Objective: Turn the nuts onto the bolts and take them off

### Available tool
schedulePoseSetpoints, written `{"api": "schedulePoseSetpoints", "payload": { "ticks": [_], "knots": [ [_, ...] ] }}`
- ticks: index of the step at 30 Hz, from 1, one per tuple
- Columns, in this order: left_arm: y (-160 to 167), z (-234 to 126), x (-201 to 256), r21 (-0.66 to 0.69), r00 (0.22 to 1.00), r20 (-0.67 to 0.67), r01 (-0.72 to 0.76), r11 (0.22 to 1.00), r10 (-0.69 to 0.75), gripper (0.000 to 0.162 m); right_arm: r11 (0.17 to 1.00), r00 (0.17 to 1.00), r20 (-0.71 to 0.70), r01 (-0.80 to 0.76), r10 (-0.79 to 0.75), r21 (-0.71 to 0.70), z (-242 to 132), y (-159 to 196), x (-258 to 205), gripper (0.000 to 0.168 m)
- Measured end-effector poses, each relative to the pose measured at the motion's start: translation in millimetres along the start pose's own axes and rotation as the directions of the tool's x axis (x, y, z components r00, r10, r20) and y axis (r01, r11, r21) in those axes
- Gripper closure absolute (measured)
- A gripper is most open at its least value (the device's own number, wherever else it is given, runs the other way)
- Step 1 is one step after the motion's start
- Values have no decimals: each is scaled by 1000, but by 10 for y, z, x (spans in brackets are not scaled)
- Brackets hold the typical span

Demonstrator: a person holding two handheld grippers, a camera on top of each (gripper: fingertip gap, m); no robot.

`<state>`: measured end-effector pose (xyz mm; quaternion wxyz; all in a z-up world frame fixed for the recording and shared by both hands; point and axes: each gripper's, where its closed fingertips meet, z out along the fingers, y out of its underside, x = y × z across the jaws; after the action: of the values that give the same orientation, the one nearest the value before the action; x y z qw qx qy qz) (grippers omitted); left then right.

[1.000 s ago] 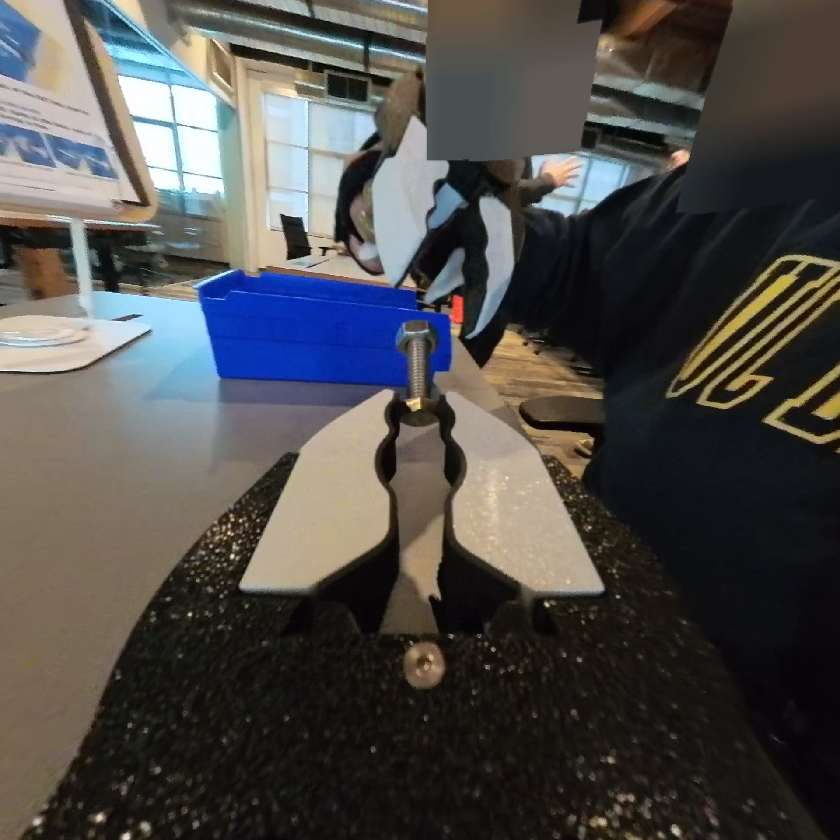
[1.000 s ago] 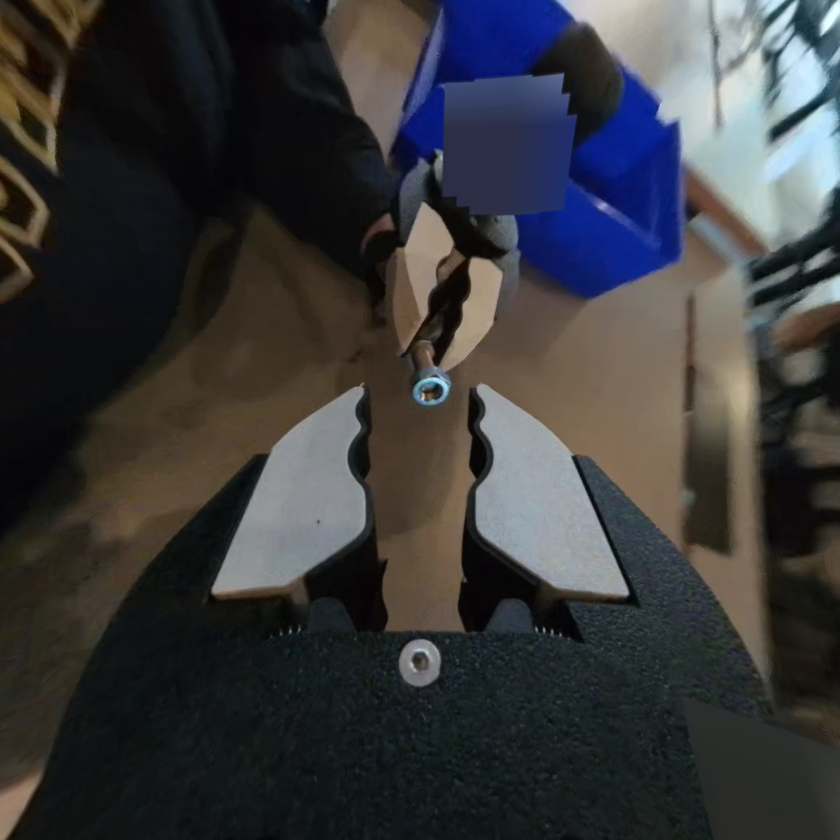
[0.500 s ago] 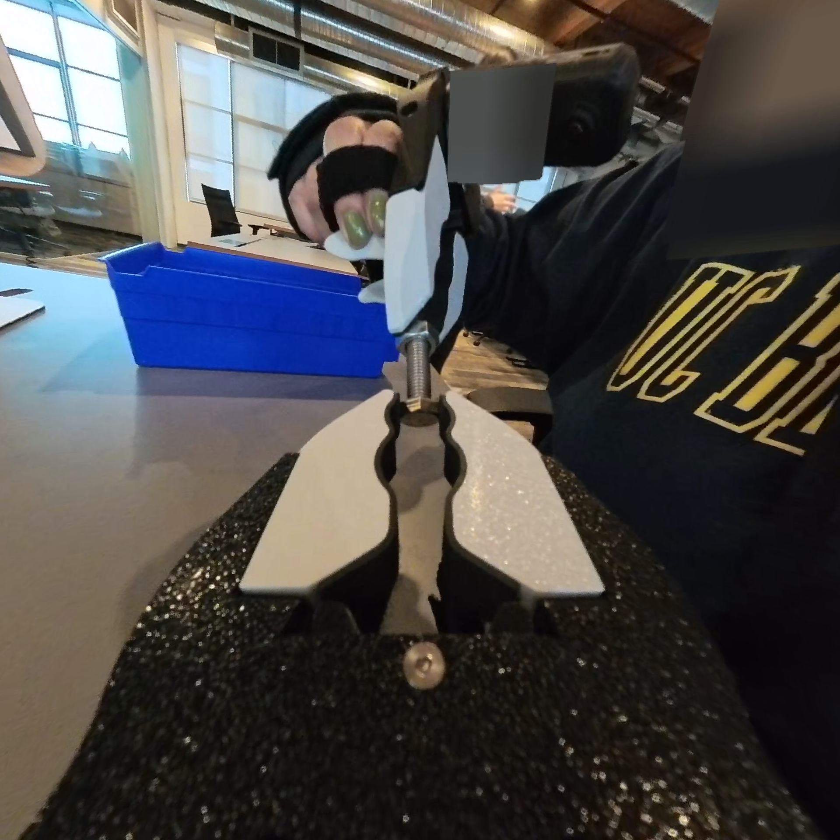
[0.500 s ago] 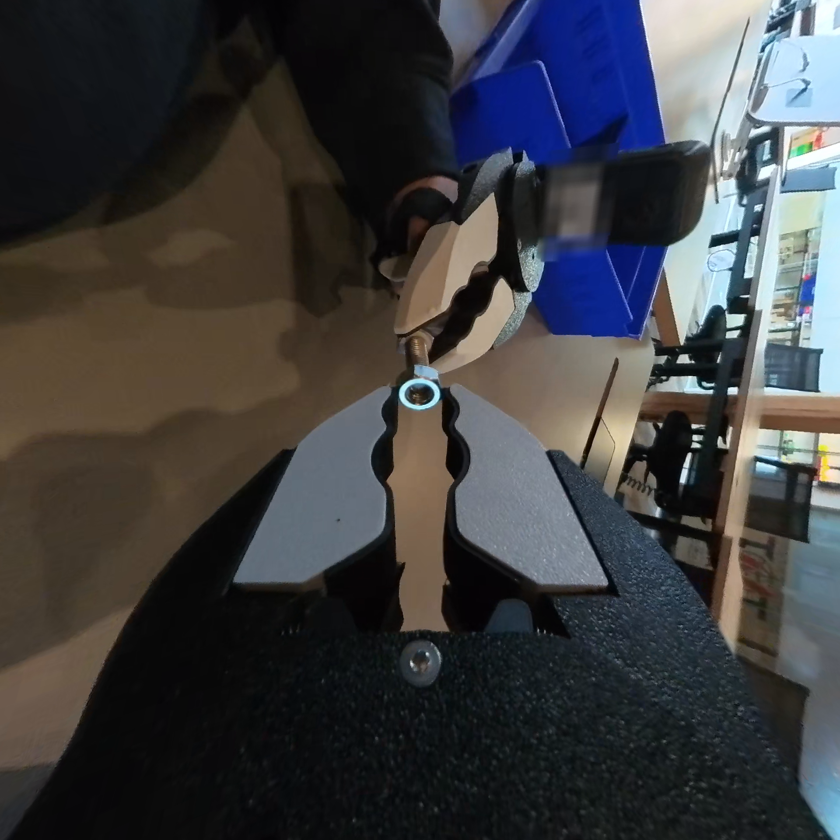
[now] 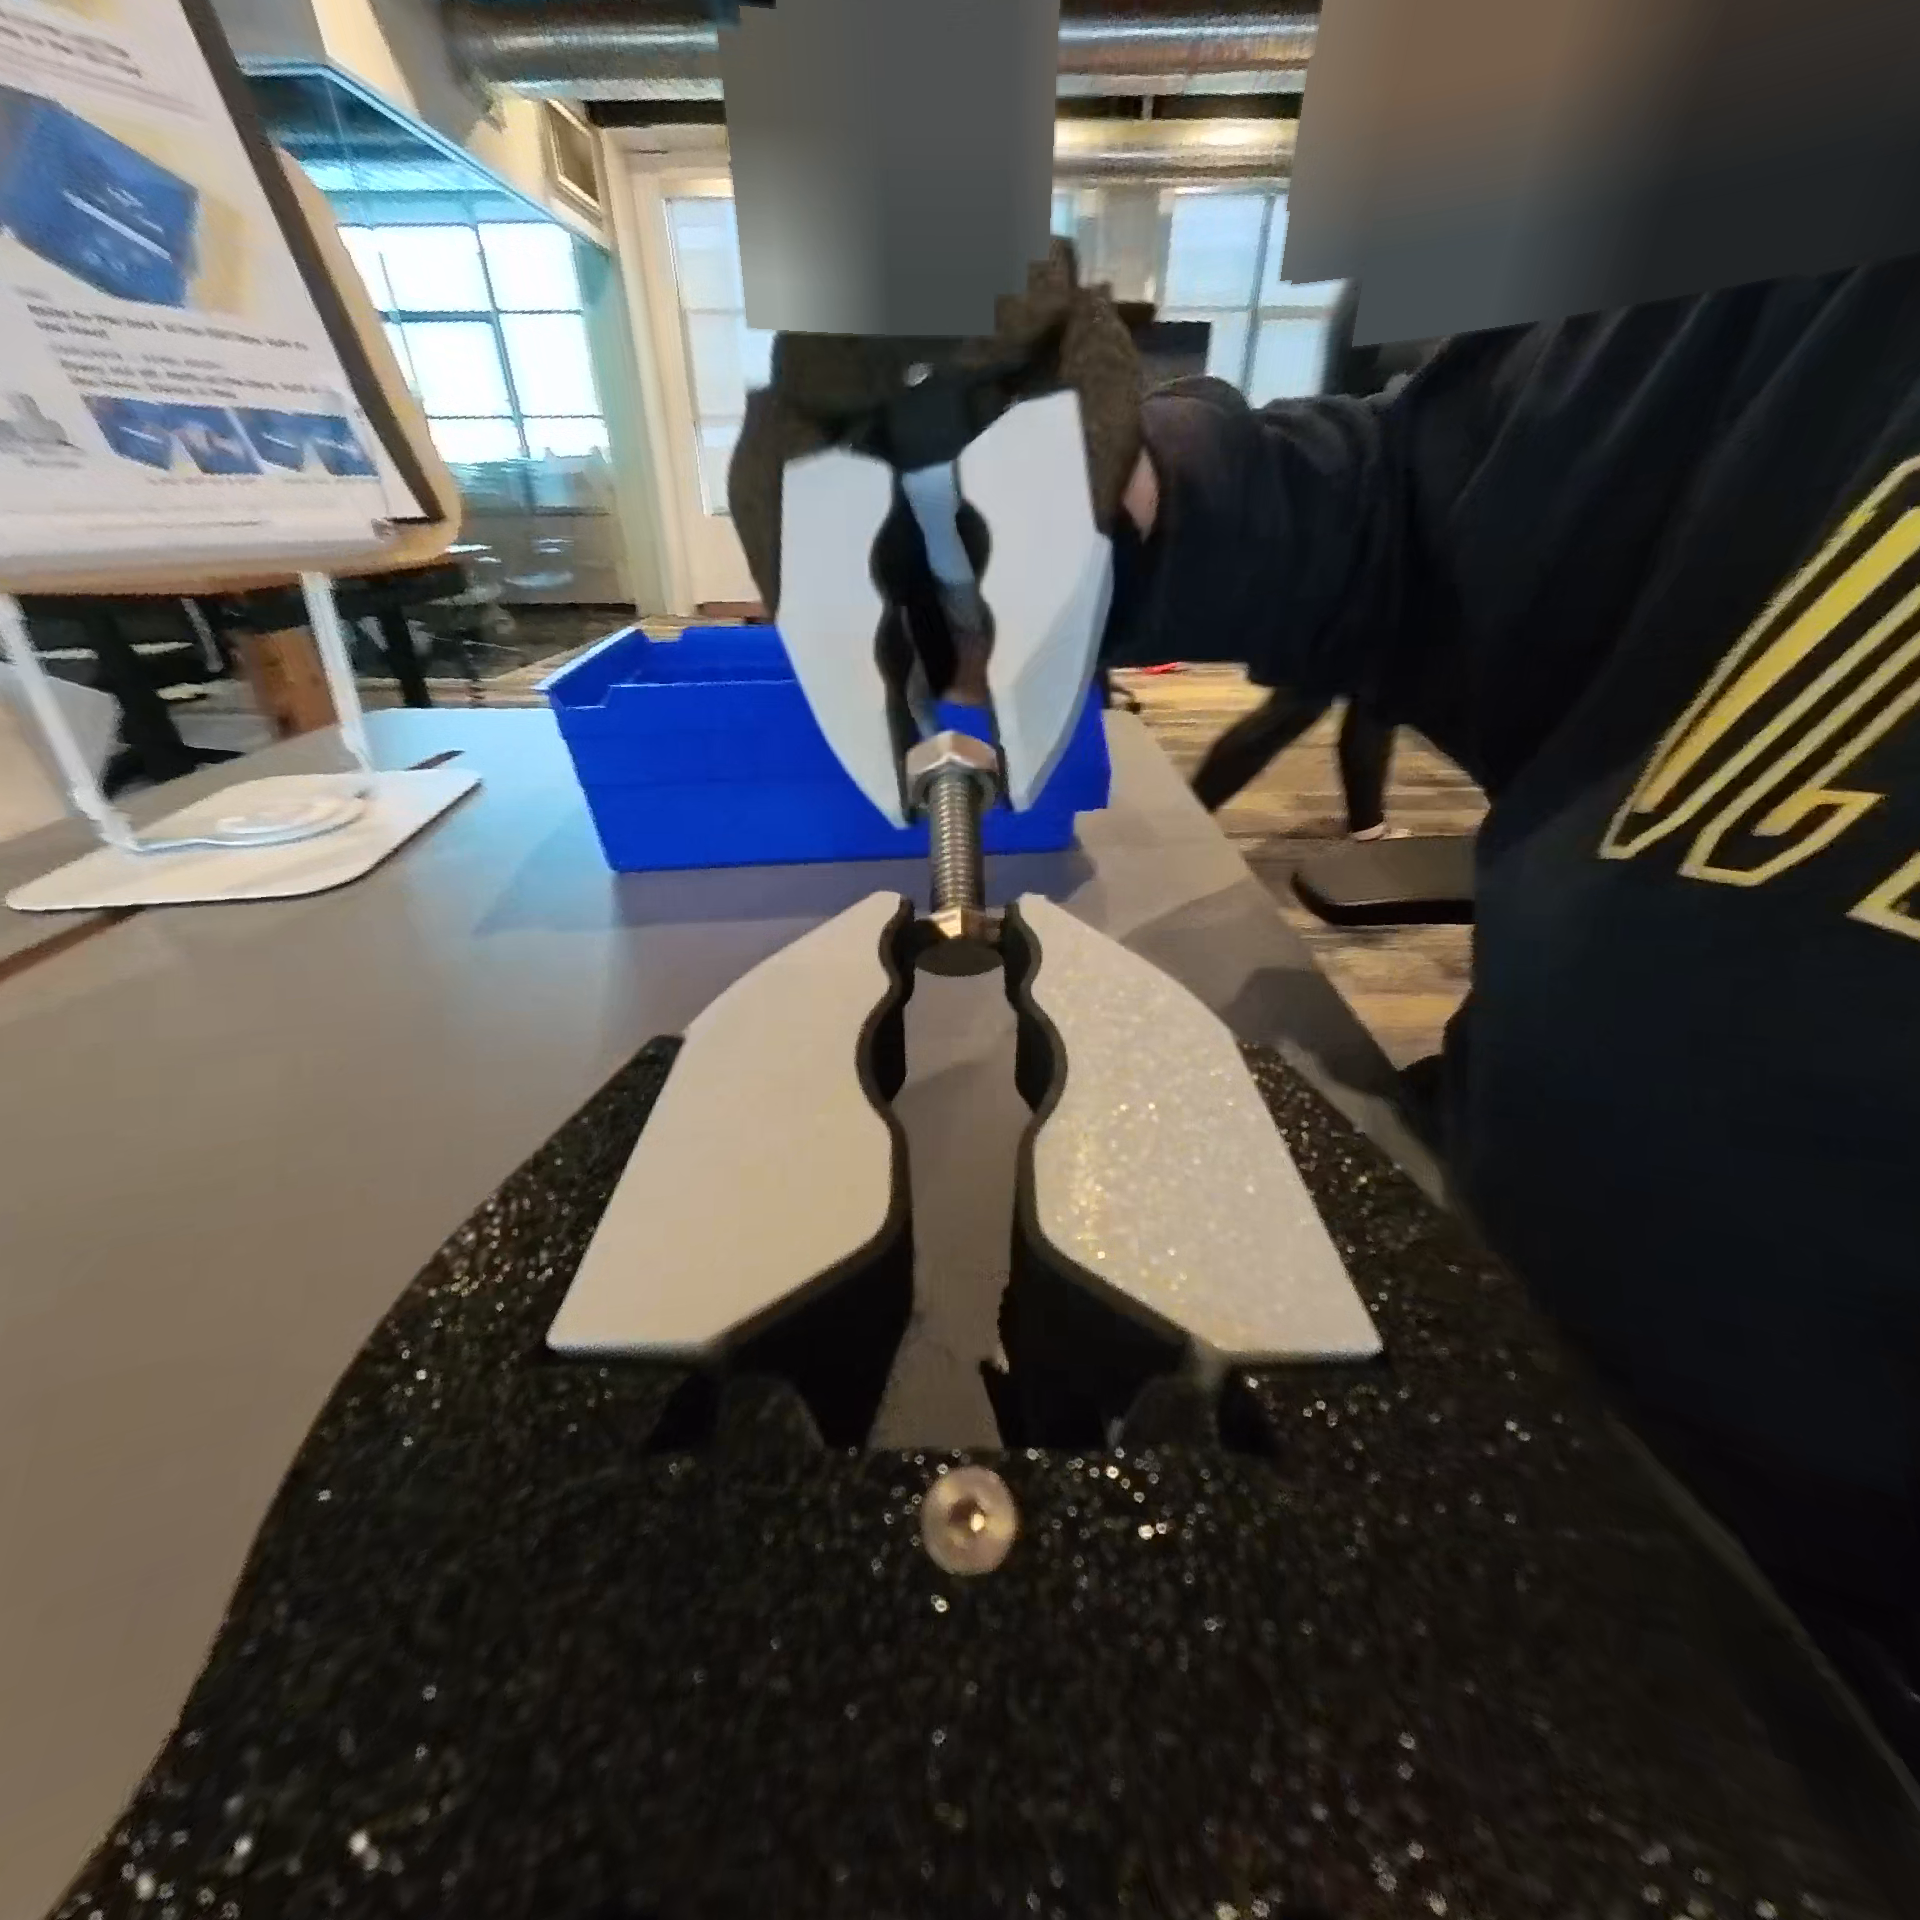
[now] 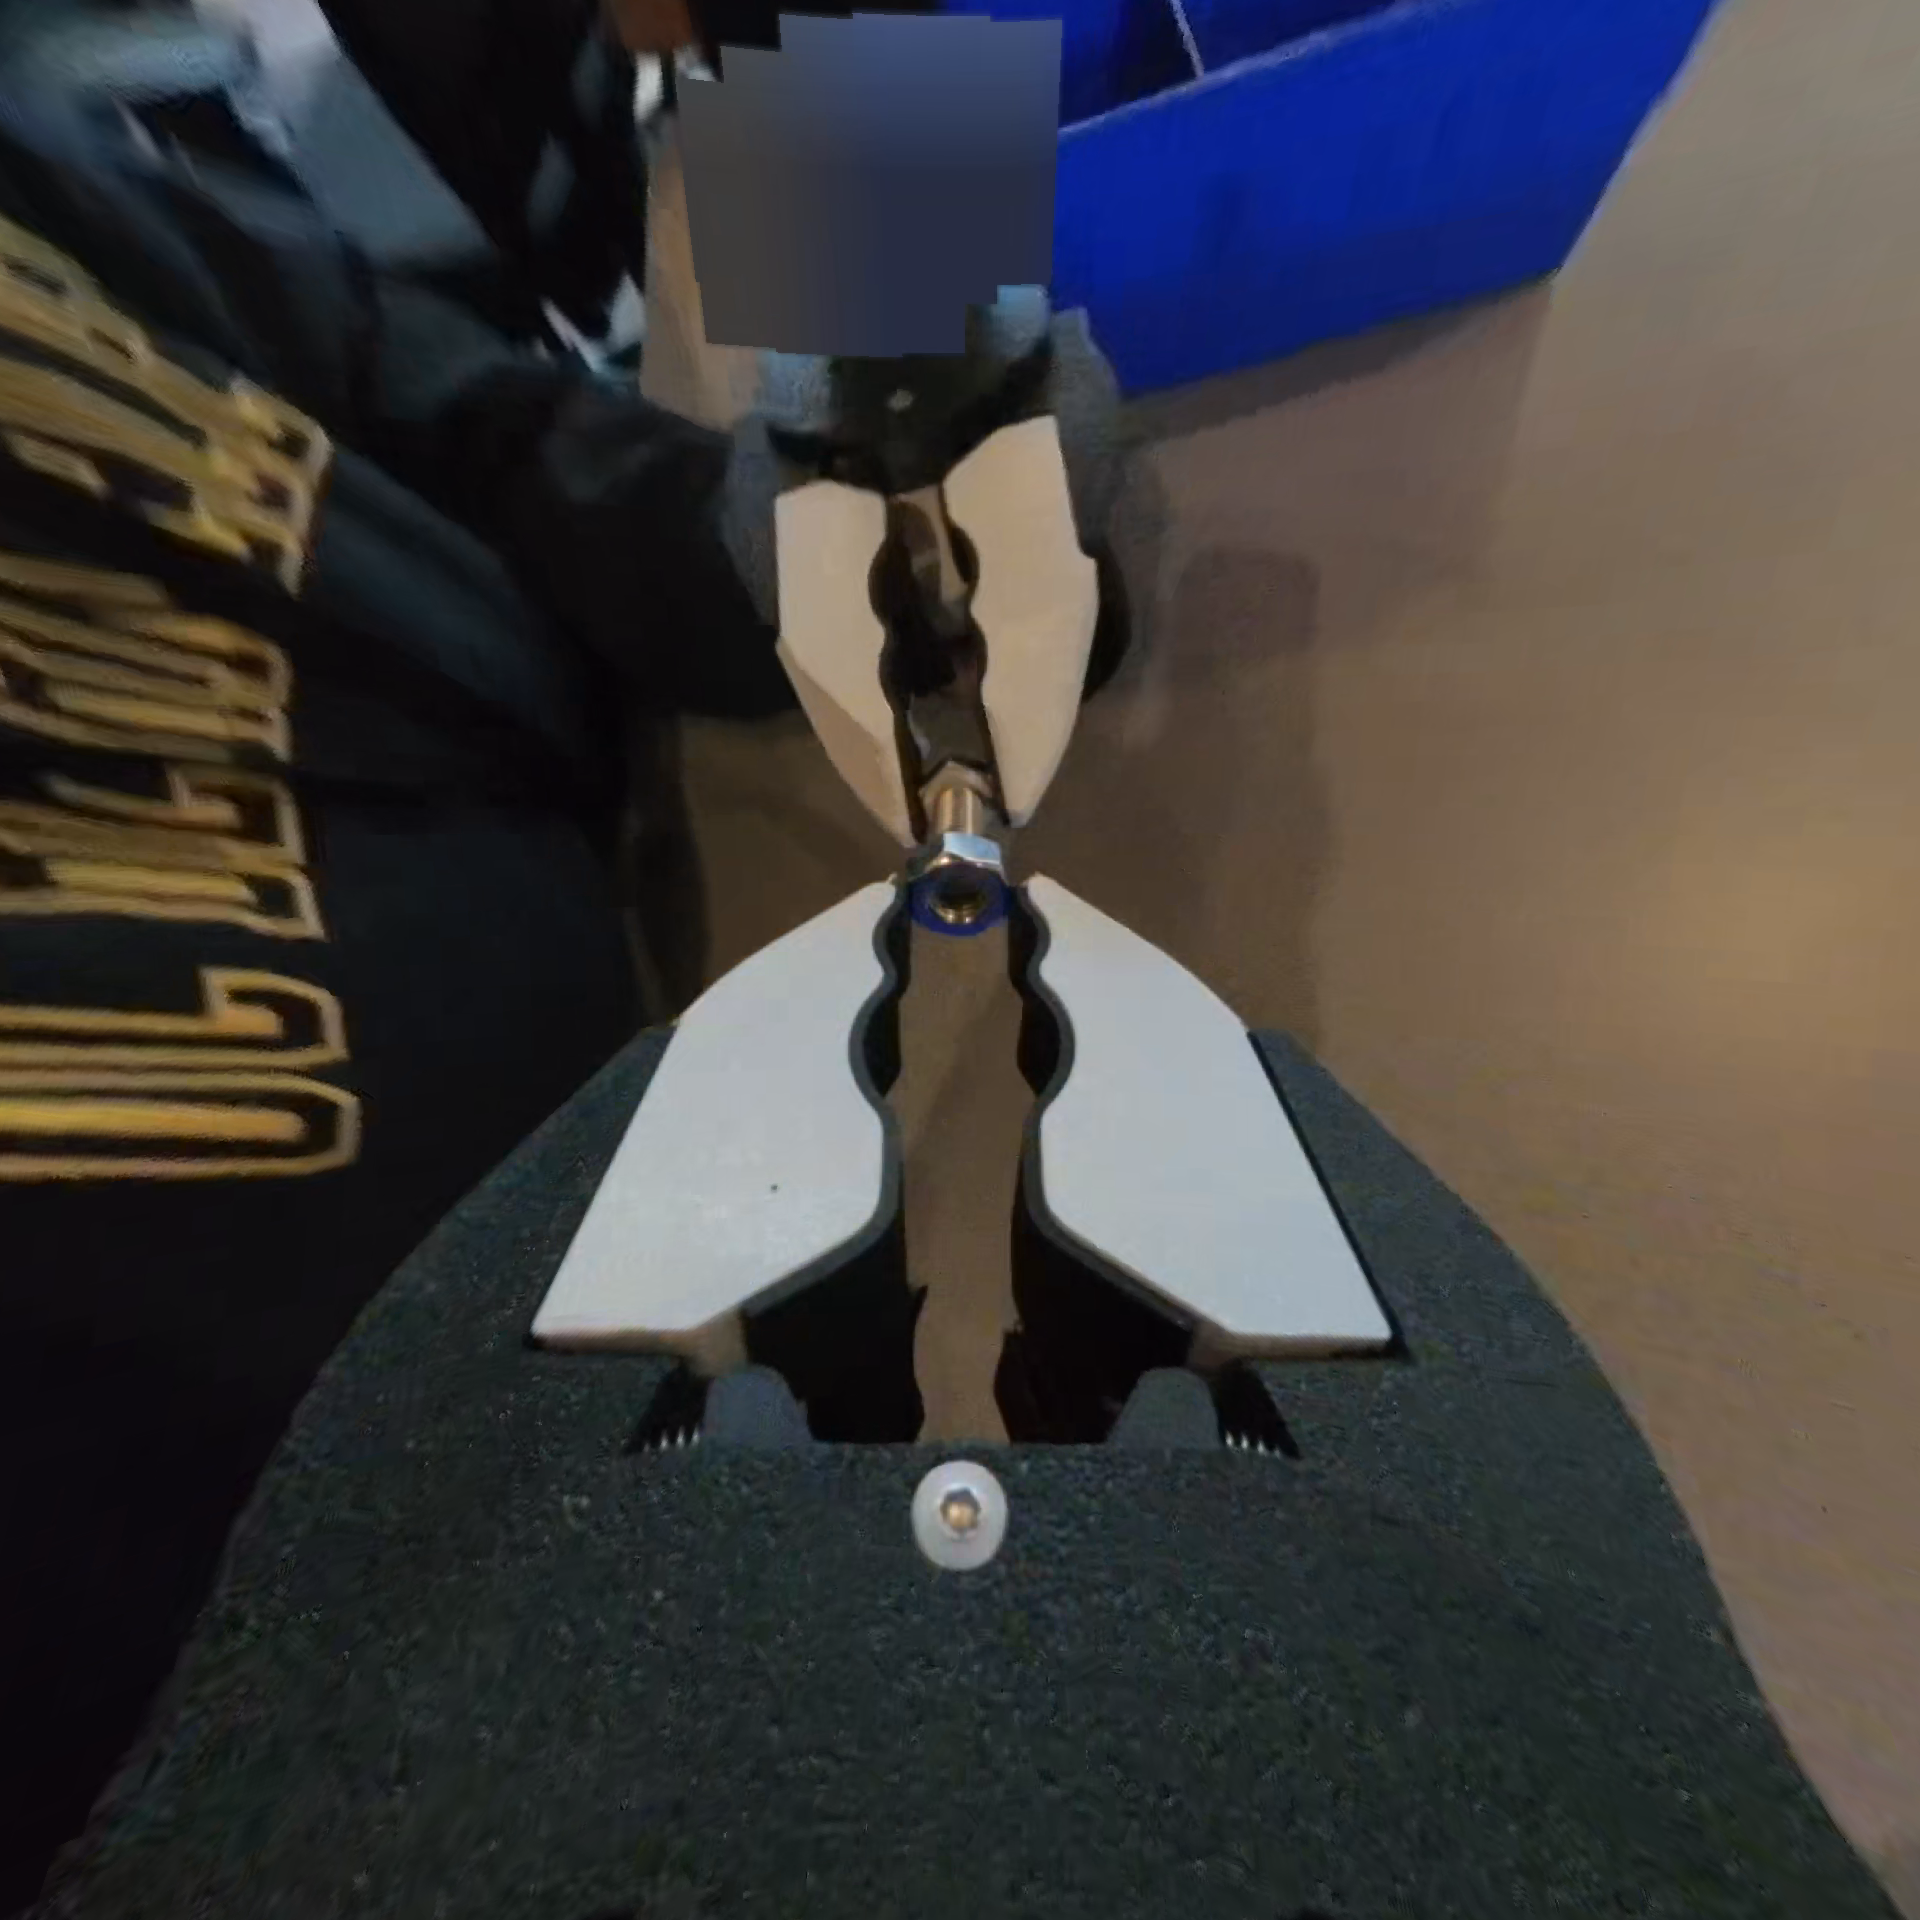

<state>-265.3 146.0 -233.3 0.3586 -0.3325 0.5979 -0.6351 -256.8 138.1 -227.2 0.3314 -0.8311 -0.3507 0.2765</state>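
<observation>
A steel bolt [image 5: 954,847] stands between my two grippers. My left gripper [image 5: 956,928] is shut on the bolt's hex head, low over the grey table [image 5: 312,1039]. A hex nut [image 5: 951,774] with a blue insert sits on the bolt's far end. My right gripper [image 6: 954,902] is shut on this nut [image 6: 954,857], facing the left one along the bolt. In the left wrist view the right gripper [image 5: 951,805] comes down from above. In the right wrist view the left gripper [image 6: 951,800] holds the bolt [image 6: 948,808] beyond the nut.
A blue plastic bin [image 5: 727,779] stands on the table behind the bolt; it also shows in the right wrist view [image 6: 1299,208]. A sign on a clear stand [image 5: 177,312] is at the far left. The person's dark sweatshirt [image 5: 1662,831] fills the right side. Both grippers' tips are close together, under 4 cm apart.
My right gripper was open short of the nut a second ago. It has closed on the nut and has turned around the bolt's axis. The left gripper keeps its hold on the bolt head.
</observation>
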Motion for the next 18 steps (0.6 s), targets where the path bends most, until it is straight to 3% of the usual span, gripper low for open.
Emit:
{"api": "schedulePoseSetpoints", "payload": {
  "ticks": [3,7,10,14,18],
  "knots": [
    [5,-8,-23,-8,1000,23,-20,1000,20,147,966,964,77,-258,255,24,11,0,10,150],
    [18,-6,-41,-9,999,30,-15,1000,15,147,954,952,89,-298,293,39,15,4,29,150],
    [11,-11,-47,5,1000,24,9,1000,-9,147,978,978,61,-203,199,51,3,-18,28,136],
    [-4,-27,-57,28,999,8,49,998,-50,146,996,999,-6,45,-45,76,-66,-75,17,126],
    [24,-26,-70,18,997,3,77,997,-77,146,923,930,-68,367,-361,117,-139,-160,-116,125]
  ]
}}
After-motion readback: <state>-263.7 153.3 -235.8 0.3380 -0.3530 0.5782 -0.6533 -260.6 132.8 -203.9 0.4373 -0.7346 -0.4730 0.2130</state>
